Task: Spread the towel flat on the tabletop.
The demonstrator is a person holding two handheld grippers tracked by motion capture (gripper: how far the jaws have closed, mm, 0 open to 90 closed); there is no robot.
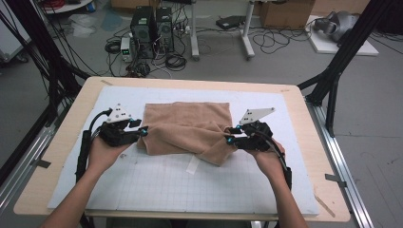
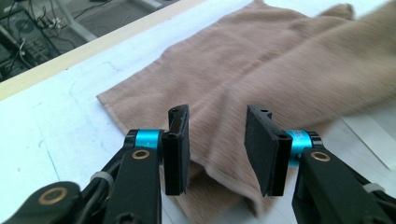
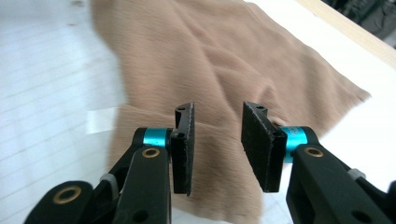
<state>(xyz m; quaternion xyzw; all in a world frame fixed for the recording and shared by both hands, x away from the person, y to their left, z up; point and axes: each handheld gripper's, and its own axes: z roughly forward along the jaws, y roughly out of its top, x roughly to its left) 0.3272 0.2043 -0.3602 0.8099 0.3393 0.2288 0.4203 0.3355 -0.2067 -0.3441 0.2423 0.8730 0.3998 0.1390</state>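
Jaws parted on both sides, gripping nothing: left gripper (image 2: 217, 149) poised over the near left edge of a tan towel (image 1: 187, 126), right gripper (image 3: 217, 147) over its near right corner. Rumpled and partly folded, spread mid-mat on a white gridded sheet (image 1: 166, 185) atop a wooden table (image 1: 313, 137).

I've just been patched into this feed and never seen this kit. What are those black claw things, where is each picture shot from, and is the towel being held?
A person holds a two-jaw tool in each hand: the left gripper and the right gripper. The wide picture comes from a camera above the table; the other two ride on the grippers, looking along their jaws. A tan towel, partly folded, lies on a white gridded mat. Both grippers stand open over its edges, so nothing is held.
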